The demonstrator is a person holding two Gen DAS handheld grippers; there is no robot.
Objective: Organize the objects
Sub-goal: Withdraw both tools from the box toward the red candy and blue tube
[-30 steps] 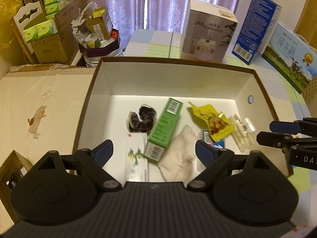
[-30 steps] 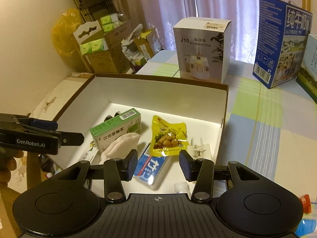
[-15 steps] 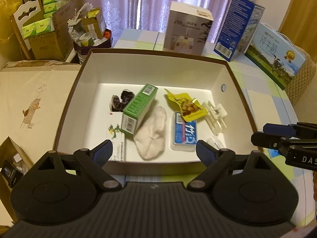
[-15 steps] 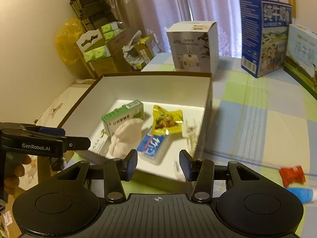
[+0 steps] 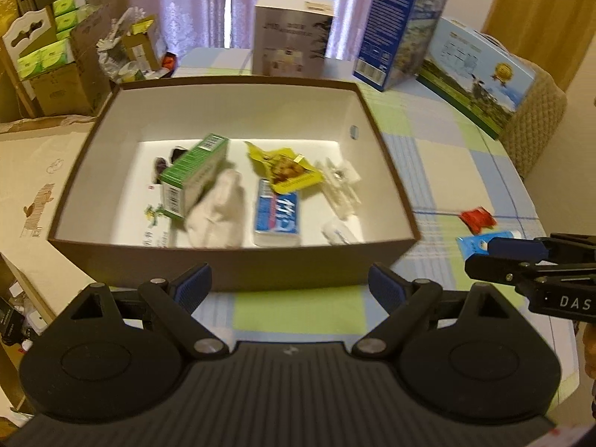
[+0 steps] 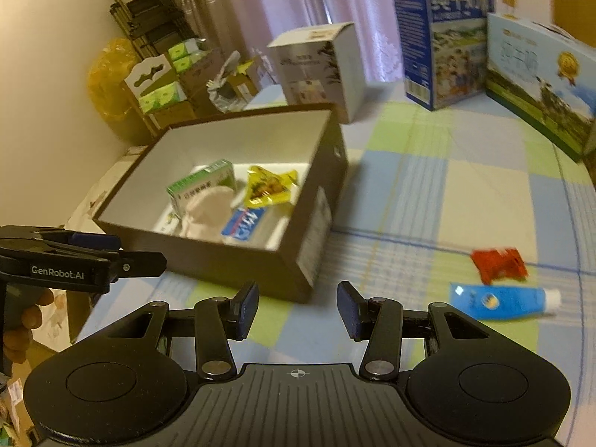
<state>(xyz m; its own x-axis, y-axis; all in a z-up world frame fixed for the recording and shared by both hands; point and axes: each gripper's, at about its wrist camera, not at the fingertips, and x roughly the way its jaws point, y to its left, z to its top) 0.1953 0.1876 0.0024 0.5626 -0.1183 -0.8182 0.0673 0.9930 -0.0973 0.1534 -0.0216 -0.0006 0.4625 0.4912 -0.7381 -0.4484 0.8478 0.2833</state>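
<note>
A brown box (image 5: 223, 272) with a white inside sits on the checked tablecloth. It holds a green carton (image 5: 193, 171), a white cloth (image 5: 219, 208), a blue pack (image 5: 277, 216), a yellow snack bag (image 5: 287, 171) and a white clip (image 5: 339, 186). To its right on the cloth lie a red packet (image 6: 499, 260) and a blue tube (image 6: 499, 300). My left gripper (image 5: 288, 283) hangs open before the box's near wall, holding nothing. My right gripper (image 6: 298, 301) is open more narrowly and holds nothing. It sits off the box's near right corner (image 6: 298, 279), left of the tube.
A white humidifier box (image 5: 294, 33), a tall blue carton (image 5: 402, 26) and a milk gift box (image 5: 480, 74) stand along the back of the table. Cardboard boxes of tissues (image 5: 56, 70) are stacked at the left. A person's hand (image 6: 26, 316) holds the left gripper.
Both grippers have drawn back from over the box, so it now lies farther away and fully in view. The red packet and blue tube have come into view on the right.
</note>
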